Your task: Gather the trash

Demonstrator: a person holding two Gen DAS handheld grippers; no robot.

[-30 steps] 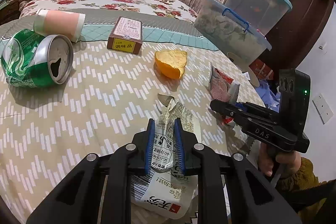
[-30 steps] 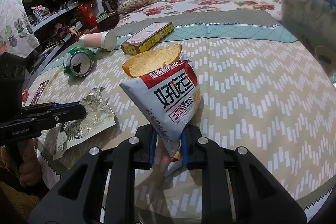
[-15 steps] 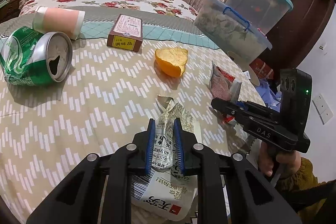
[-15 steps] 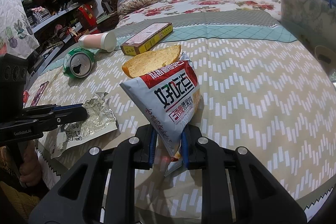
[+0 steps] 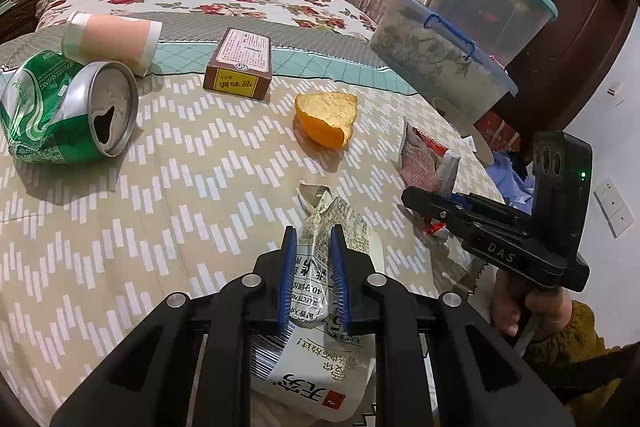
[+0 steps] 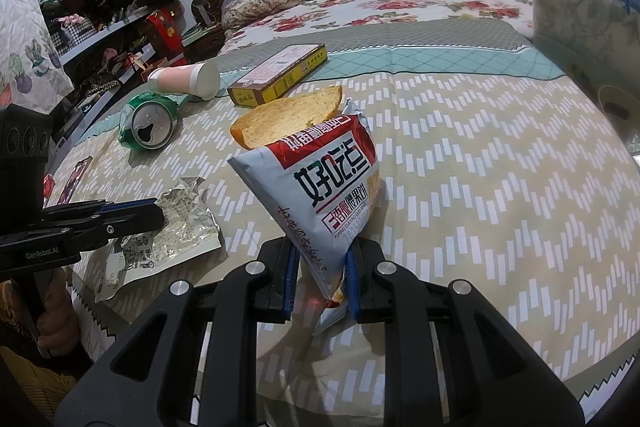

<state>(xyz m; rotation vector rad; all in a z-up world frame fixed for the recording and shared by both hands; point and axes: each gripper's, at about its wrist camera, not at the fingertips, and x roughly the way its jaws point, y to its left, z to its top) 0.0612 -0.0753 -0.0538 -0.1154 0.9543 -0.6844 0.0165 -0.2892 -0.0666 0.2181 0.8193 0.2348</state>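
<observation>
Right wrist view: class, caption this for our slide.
Right tool pinches a grey-and-red snack packet above the chevron bedspread.

On my screen the bed cover (image 5: 168,187) is beige with white zigzag dashes, and farther away it has a teal band with a diamond grid. The crushed can (image 5: 68,111) is green and white with a silver top. The paper cup (image 5: 112,41) is pale pink with white ends. The small box (image 5: 240,65) is brown with a yellow front. The peel (image 5: 326,119) is orange outside and pale yellow inside. The snack bag (image 6: 332,195) is light grey-blue with a red top band and black letters. The flat wrapper (image 5: 320,307) is white and silver with black print and a red corner. My fingers (image 5: 289,279) are black with blue pads. The storage boxes (image 5: 480,23) are clear with teal rims.
</observation>
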